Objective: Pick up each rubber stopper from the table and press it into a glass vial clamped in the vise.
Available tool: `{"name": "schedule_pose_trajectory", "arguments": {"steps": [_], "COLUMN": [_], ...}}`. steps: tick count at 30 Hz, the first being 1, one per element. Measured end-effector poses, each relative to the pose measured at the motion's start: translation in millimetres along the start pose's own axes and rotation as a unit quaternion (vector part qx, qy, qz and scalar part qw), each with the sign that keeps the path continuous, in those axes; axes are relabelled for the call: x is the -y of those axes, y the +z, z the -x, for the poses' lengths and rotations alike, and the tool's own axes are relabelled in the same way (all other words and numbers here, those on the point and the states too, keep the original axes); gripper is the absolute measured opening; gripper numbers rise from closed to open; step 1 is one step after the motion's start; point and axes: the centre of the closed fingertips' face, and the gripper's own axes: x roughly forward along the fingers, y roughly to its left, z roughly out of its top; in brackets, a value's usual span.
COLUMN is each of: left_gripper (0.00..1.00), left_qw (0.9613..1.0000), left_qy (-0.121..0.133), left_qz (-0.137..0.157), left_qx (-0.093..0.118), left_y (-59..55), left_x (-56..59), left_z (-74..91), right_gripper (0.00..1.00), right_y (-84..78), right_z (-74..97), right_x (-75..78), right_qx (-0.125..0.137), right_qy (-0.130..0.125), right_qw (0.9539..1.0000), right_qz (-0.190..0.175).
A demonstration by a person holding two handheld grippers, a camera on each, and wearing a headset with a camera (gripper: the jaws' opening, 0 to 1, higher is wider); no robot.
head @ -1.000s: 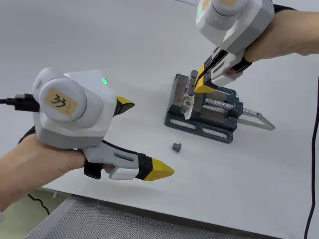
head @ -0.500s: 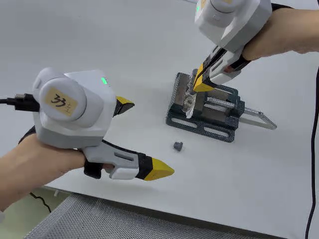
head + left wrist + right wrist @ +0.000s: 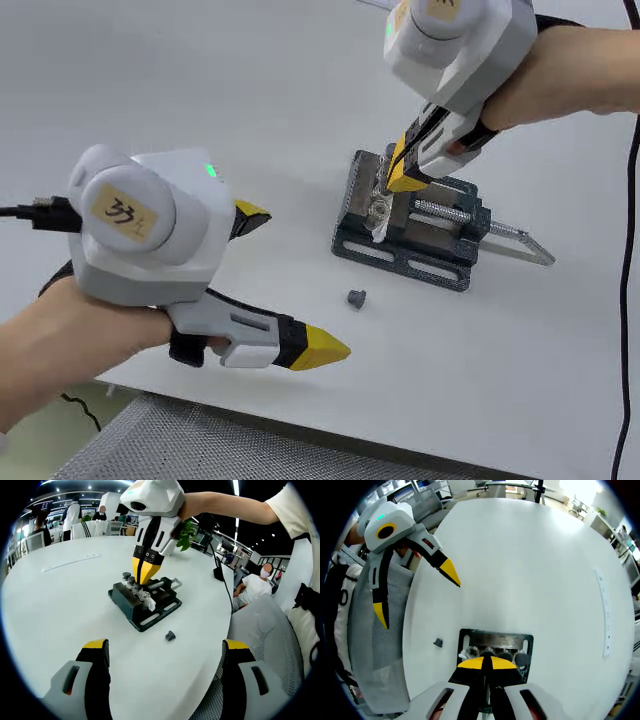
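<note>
I am pushing my right gripper (image 3: 405, 180), jaws pressed together, down on the clear glass vial (image 3: 378, 212) in the black metal vise (image 3: 425, 252). My left gripper (image 3: 295, 281), jaws spread, is hovering. Next, I judge, it should be fetching the small grey rubber stopper (image 3: 355, 298) lying on the white tabletop (image 3: 200, 100) near the vise.

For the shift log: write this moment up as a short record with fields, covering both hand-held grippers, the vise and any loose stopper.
left hand-held gripper: open, holding nothing, over the near edge of the table
right hand-held gripper: shut, tips down at the vials
vise: on the table, vials clamped in it
vials: some carry dark stoppers
loose stopper: on the table in front of the vise, apart from both grippers
</note>
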Motion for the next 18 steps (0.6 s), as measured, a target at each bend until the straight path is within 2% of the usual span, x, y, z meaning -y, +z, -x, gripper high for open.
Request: {"name": "schedule_pose_trajectory", "arguments": {"steps": [5, 6, 12, 18], "left_gripper": [0.93, 0.93, 0.92, 0.92], "left_qw": [1.0000, 1.0000, 1.0000, 1.0000], "left_qy": [-0.002, -0.003, -0.004, -0.005], "left_qz": [-0.001, 0.000, 0.002, 0.002], "left_qx": [0.001, 0.001, 0.001, 0.000], "left_y": [2.1, 2.3, 2.4, 2.0], "left_x": [1.6, 1.5, 1.1, 3.0], "left_z": [-2.4, -2.8, -5.1, -6.1], "right_gripper": [0.00, 0.00, 0.00, 0.00], "right_y": [-0.1, -0.9, -0.9, -0.8], "right_z": [-0.6, -0.1, -0.1, -0.2], "right_x": [-3.1, -2.3, -4.2, -3.8], "right_qx": [-0.014, -0.014, -0.008, -0.023], "right_qy": [-0.005, -0.003, 0.002, 0.008], "right_qw": [0.9999, 0.9999, 0.9998, 0.9991], "right_qz": [0.007, -0.005, -0.018, -0.036]}}
